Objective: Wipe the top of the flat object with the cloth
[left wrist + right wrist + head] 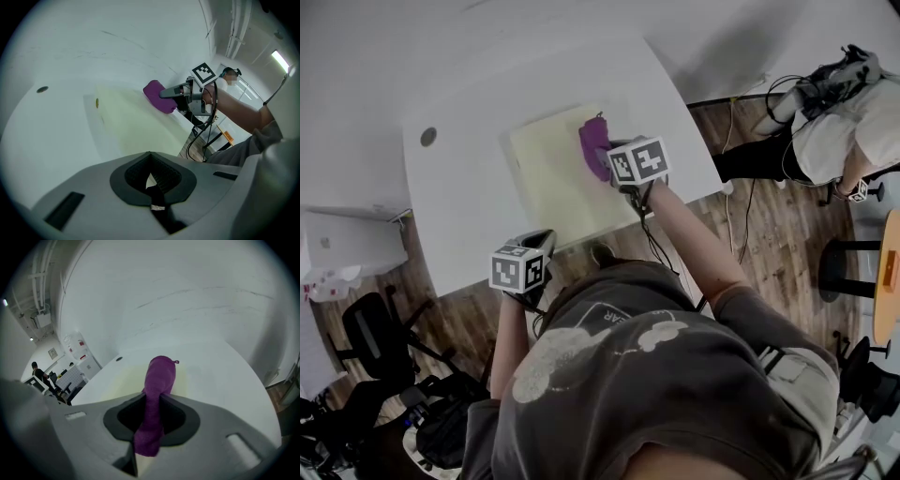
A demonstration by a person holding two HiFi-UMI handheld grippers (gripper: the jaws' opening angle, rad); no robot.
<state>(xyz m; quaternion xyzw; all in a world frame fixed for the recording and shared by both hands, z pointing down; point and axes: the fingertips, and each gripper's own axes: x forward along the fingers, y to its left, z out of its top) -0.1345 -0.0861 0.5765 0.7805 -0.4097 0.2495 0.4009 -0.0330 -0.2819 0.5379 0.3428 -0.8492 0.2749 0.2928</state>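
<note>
Head view shows a white worktop (459, 206) with a pale yellow mat (548, 178) lying flat on it, and a purple cloth (593, 145) resting on the mat close to its far right edge. The right gripper (614, 164) reaches over the mat to the cloth. Its own view shows the jaws clamped on the cloth (157, 394), which is gathered into a narrow roll running forward from the jaws and down to the mat (124, 383). The left gripper (539, 242) sits at the near edge of the worktop, apart from the mat, with its jaws together and nothing between them (151, 180). From there the mat (136, 126) lies ahead with no hold on it. Most of the mat looks yet to be wiped, so I judge the task to be at an early stroke. The main risk is that the mat slides or skews on the smooth worktop as the cloth drags across, since nothing pins it. A roll this tight would also touch only a thin strip, leaving bands unwiped. Pressing hard could tug the cloth out of the jaws or bring them down onto the mat.
</note>
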